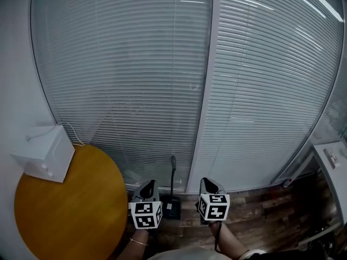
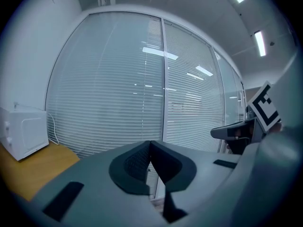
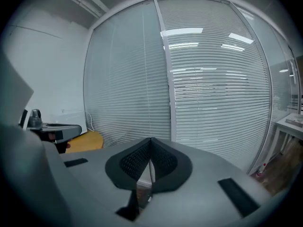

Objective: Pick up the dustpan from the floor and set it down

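Observation:
In the head view a dark dustpan (image 1: 172, 208) stands on the floor against the window frame, its long handle (image 1: 173, 173) pointing up. It sits low between my two grippers and neither touches it. My left gripper (image 1: 147, 189) is just left of it, my right gripper (image 1: 209, 186) just right of it. Seen in its own view, the left gripper (image 2: 150, 144) is shut, pads together, nothing between them. The right gripper (image 3: 151, 140) is likewise shut and empty. Both point at the blinds.
A round wooden table (image 1: 76, 215) at the left carries a white appliance (image 1: 45, 156) with a cable. Slatted blinds (image 1: 162, 80) cover the curved window ahead. A white desk (image 1: 332, 169) stands at the right over a wood plank floor (image 1: 260, 210).

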Available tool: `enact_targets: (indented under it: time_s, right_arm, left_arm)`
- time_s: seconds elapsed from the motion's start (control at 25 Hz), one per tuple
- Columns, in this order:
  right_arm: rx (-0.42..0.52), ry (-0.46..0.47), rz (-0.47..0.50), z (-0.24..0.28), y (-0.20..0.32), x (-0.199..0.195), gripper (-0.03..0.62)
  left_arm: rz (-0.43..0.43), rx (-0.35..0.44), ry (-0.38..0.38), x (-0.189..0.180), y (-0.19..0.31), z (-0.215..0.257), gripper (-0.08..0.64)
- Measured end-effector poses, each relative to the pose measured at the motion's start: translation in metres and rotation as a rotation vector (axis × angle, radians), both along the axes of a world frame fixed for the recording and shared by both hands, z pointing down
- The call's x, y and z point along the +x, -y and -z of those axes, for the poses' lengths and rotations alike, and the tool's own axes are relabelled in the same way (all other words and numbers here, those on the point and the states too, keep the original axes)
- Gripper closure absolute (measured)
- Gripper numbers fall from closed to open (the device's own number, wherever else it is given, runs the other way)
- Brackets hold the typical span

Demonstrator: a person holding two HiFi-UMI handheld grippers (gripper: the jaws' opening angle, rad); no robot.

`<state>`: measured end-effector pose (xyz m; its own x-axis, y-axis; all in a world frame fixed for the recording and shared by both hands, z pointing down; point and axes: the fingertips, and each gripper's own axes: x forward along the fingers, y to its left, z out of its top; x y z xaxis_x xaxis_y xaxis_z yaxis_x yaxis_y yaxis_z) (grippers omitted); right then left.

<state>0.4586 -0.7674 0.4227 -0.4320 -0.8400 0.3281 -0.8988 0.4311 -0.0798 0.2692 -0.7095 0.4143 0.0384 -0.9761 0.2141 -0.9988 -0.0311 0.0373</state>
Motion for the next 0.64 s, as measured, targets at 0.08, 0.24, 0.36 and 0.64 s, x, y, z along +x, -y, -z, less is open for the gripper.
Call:
enact_targets:
  time_s: [0.08, 0.24, 0.36, 0.64]
  right_arm:
    - [-0.003, -0.005, -0.004, 0.000, 0.001, -0.002, 0.560]
    - [-0.004, -0.016, -0.009, -0.002, 0.003, -0.007, 0.560]
    - [-0.008, -0.021, -0.014, -0.004, 0.002, -0.007, 0.560]
    - [-0.021, -0.023, -0.019, -0.010, 0.000, -0.009, 0.560]
  left_arm:
    - [-0.012, 0.001, -0.005, 0.000, 0.005, 0.000, 0.543]
    - [-0.029, 0.000, -0.018, 0.000, 0.011, -0.004, 0.543]
    - [-0.041, -0.009, -0.025, 0.001, 0.012, -0.008, 0.543]
    - [-0.045, -0.016, -0.031, -0.003, 0.011, -0.011, 0.543]
